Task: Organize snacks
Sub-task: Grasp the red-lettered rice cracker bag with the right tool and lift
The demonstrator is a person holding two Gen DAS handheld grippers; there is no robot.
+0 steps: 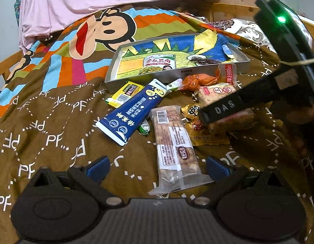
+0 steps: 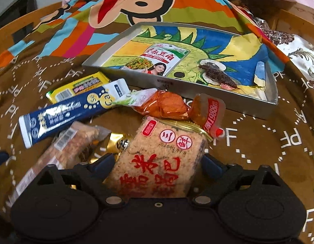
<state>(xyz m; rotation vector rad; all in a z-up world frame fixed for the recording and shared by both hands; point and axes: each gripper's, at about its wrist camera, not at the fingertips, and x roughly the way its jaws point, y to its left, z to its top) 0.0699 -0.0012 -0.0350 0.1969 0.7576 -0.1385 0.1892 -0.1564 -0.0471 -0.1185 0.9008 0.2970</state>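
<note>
Only two snacks lie in the grey tray point(image 2: 266, 105) — a green-pea packet point(image 2: 157, 60) and a dark wrapped piece point(image 2: 217, 74). The right gripper point(image 2: 157, 162) has its fingers closed around the rice cracker pack point(image 2: 157, 158), over the pile on the brown blanket point(image 1: 45, 122). The left gripper point(image 1: 157, 167) is wide open and empty above the long biscuit pack point(image 1: 175, 148) — most snacks are still outside.

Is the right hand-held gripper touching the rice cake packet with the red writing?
Touching. In the right wrist view, both blue fingers of the right hand-held gripper press against the sides of the rice cake packet, with no gap showing.

gold packet point(image 2: 116, 144) (mostly hidden), blue stick pack point(image 2: 61, 113) blurred
</note>
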